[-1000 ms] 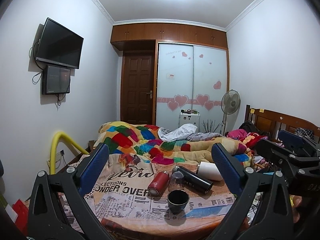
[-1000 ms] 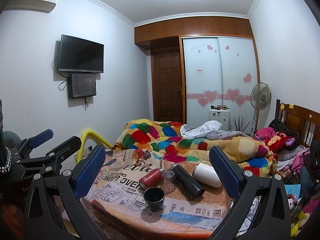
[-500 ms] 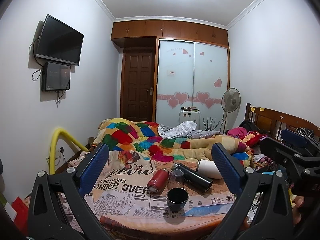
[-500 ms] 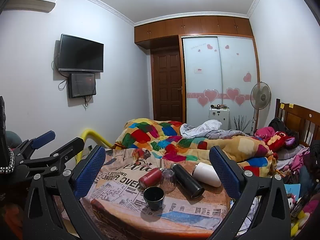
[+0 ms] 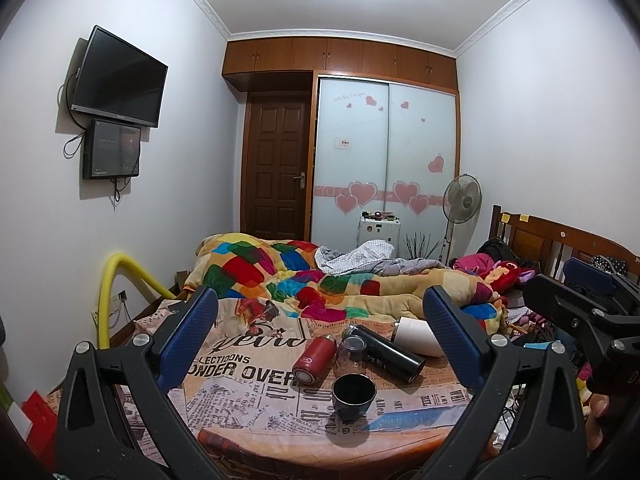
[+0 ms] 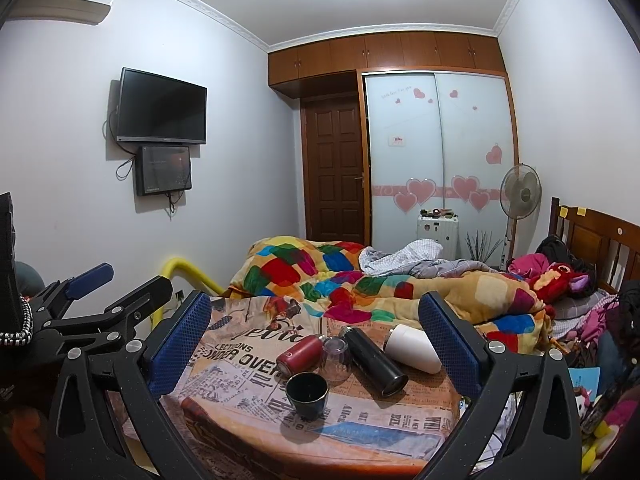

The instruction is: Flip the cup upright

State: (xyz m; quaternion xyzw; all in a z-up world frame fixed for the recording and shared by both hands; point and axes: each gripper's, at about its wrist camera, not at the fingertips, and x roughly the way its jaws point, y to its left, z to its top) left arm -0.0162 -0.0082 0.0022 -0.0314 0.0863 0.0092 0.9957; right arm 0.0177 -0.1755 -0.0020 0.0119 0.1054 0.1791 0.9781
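- Dark cup (image 5: 353, 396) stands mouth-up in the lower centre of the left-wrist frame, on the newspaper-print cloth (image 5: 248, 380) over a round table. Same cup (image 6: 307, 395) sits lower centre in the right-wrist frame; the dark inside is visible, rim level.
- Clear glass (image 5: 352, 354) just behind the cup looks inverted, base uppermost; hard to be sure through the transparency. It could be the cup the task means.
- Three flasks lie on their sides around the glass: red flask (image 5: 314, 360) to its left, black flask (image 5: 384, 346) to its right, white flask (image 5: 414, 336) further right, partly hidden by a blue pad.
- Left gripper (image 5: 320, 344): jaws spread wide, blue pads framing the whole group, nothing between them, well back from the table edge.
- Right gripper (image 6: 316, 346): also wide apart, empty, likewise held off from the objects. Each tool shows at the side edge of the other's frame.
- Progress, as a judgement: if the dark cup is the target, the flip reads as done and only withdrawal is left. If the glass is the target, no grasp is begun; approach, pinch, turn and set-down all remain.
- Beyond the table: patchwork blanket (image 5: 280, 272) on the bed, upper half of frame shows wardrobe with heart stickers (image 5: 384, 160), standing fan (image 5: 462, 200) at right.
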